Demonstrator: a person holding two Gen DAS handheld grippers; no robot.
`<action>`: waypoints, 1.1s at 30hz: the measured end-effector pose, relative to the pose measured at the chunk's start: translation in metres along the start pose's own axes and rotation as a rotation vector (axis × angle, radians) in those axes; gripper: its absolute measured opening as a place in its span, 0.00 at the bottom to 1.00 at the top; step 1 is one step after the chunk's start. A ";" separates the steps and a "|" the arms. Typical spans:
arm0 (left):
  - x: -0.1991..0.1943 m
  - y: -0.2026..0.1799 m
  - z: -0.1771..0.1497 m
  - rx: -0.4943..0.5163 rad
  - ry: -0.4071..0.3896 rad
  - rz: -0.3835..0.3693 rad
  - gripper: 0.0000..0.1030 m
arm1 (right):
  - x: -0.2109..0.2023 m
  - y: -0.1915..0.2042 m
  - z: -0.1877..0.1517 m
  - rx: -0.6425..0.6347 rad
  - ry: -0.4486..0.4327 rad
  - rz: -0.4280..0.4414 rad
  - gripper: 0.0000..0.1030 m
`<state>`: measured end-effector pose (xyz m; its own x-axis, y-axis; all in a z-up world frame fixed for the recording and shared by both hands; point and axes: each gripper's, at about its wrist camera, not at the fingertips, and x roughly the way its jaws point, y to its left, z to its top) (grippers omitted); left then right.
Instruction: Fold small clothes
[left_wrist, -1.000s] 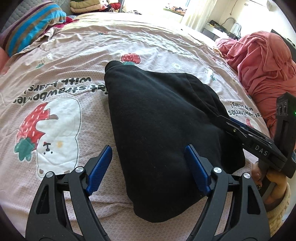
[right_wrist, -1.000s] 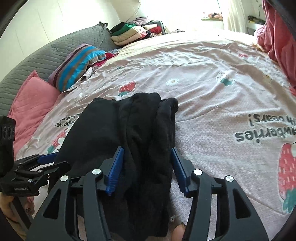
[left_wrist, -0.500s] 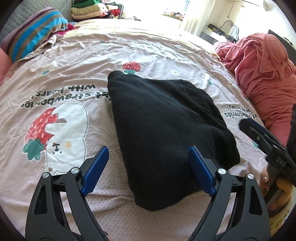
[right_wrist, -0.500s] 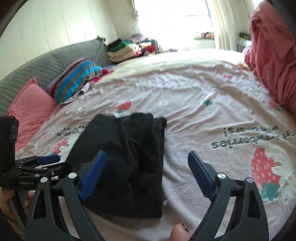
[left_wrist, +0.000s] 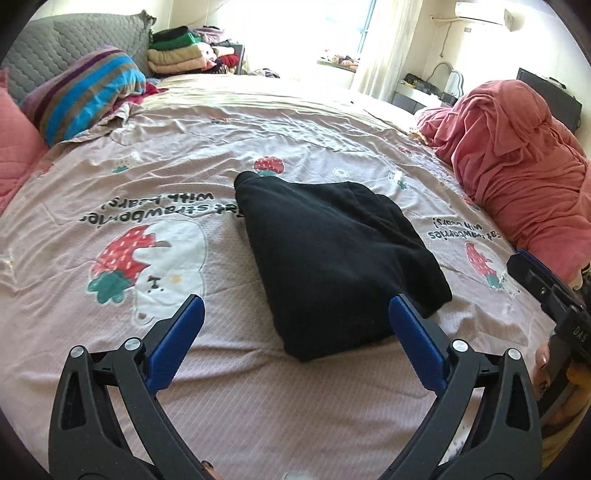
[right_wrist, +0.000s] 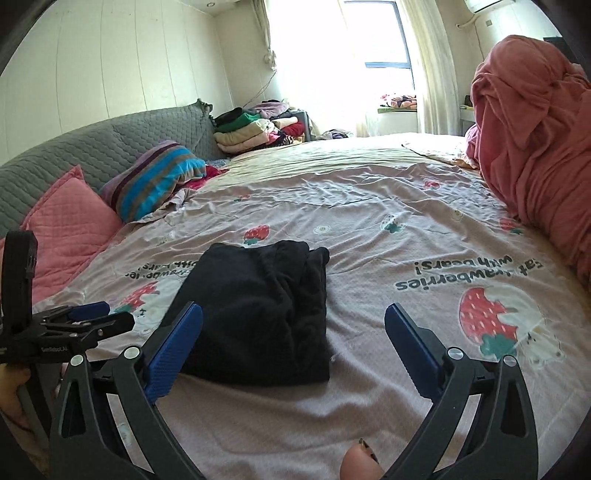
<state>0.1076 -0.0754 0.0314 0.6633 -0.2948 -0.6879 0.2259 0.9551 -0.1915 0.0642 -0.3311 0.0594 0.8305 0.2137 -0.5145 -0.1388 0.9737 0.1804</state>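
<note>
Black garment (left_wrist: 332, 266) lies folded on the bed (left_wrist: 258, 406), straight ahead of both tools. Left hand-held gripper (left_wrist: 295, 347) is spread wide, empty, its right finger (left_wrist: 413, 343) seemingly nearest the garment's near edge. Right hand-held gripper (right_wrist: 293, 350), equally wide and empty, hangs slightly further back. The garment's long axis runs away from them.

red heap (left_wrist: 517, 155) cut off, far clothes pile (right_wrist: 255, 127) indistinct

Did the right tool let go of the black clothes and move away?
Yes. The right tool opened and pulled back from the black clothes, which lie folded on the strawberry sheet.
</note>
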 end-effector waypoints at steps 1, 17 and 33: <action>-0.003 0.001 -0.003 0.003 -0.002 0.004 0.91 | -0.002 0.002 -0.002 -0.003 0.000 0.003 0.95; -0.037 0.021 -0.051 -0.002 -0.038 0.007 0.91 | -0.033 0.043 -0.046 -0.019 -0.026 -0.083 0.95; -0.040 0.036 -0.083 -0.009 -0.024 0.027 0.91 | -0.010 0.055 -0.102 0.013 0.136 -0.145 0.96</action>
<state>0.0297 -0.0269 -0.0063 0.6857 -0.2693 -0.6762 0.2012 0.9630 -0.1795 -0.0072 -0.2712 -0.0113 0.7606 0.0804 -0.6442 -0.0149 0.9942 0.1064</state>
